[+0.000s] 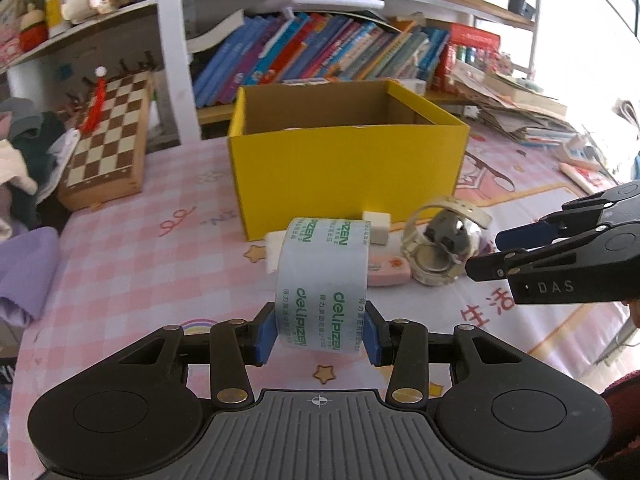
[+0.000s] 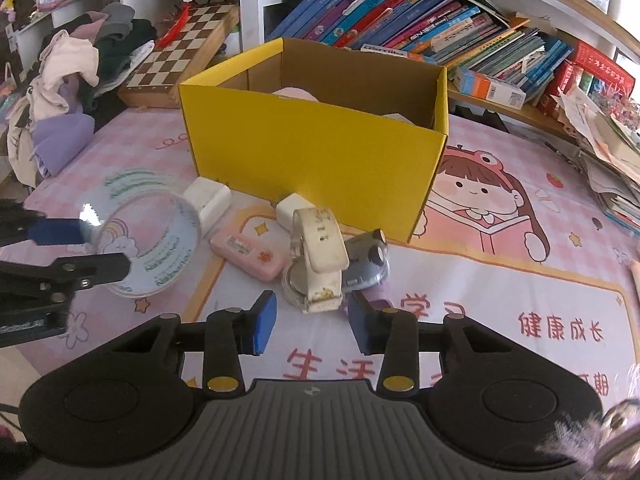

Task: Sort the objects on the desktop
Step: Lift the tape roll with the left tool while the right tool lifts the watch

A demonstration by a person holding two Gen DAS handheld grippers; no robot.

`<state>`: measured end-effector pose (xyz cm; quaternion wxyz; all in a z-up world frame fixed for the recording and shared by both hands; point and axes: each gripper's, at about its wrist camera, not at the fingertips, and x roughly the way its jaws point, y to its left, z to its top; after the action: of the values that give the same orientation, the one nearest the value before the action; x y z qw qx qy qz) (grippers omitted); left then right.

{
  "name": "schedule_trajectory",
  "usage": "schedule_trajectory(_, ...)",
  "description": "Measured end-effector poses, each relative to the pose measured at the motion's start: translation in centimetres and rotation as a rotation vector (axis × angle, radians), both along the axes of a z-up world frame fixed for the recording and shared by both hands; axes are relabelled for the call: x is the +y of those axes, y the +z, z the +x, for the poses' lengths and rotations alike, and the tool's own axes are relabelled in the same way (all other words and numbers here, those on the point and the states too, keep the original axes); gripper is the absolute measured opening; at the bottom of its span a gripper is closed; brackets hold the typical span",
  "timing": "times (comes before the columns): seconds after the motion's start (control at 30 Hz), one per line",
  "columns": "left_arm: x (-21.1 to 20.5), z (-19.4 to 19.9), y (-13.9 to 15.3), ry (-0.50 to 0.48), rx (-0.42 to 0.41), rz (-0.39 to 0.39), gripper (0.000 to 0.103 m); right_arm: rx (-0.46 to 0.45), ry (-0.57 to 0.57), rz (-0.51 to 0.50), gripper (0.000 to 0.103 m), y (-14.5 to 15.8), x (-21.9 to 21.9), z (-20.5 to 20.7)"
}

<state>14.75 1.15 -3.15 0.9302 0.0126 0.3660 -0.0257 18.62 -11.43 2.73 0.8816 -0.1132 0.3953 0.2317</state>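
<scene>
My left gripper is shut on a roll of clear tape with green print; the roll also shows in the right wrist view, held just above the mat. My right gripper is open, its blue pads on either side of a white wristwatch that stands on the mat; it also shows in the left wrist view. Beside the watch lie a pink eraser, a grey-blue toy and two white blocks. An open yellow box stands behind them.
A wooden chessboard leans at the back left by a pile of clothes. Books fill the shelf behind the box. Stacked papers lie at the right. The pink cartoon mat covers the table.
</scene>
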Motion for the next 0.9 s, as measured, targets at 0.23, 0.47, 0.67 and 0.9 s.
schedule_trajectory(0.23,0.8,-0.4,0.0,0.057,0.011,0.004,0.042,0.024,0.002,-0.002,0.035,-0.8,0.6,1.7)
schedule_trajectory(0.47,1.4,-0.5,0.0,0.094,0.022,0.004,0.042,0.032,0.078,-0.015,0.022,-1.2,1.7,1.7)
schedule_trajectory(0.67,1.3,-0.4,-0.3,0.094,0.035,0.008,0.042,0.073,0.068,-0.041,0.023,-2.2,2.0,2.2)
schedule_trajectory(0.9,1.7,-0.5,-0.5,0.103,0.046,0.013,0.042,0.1,0.032,-0.015,0.025,-2.9,2.3,3.1)
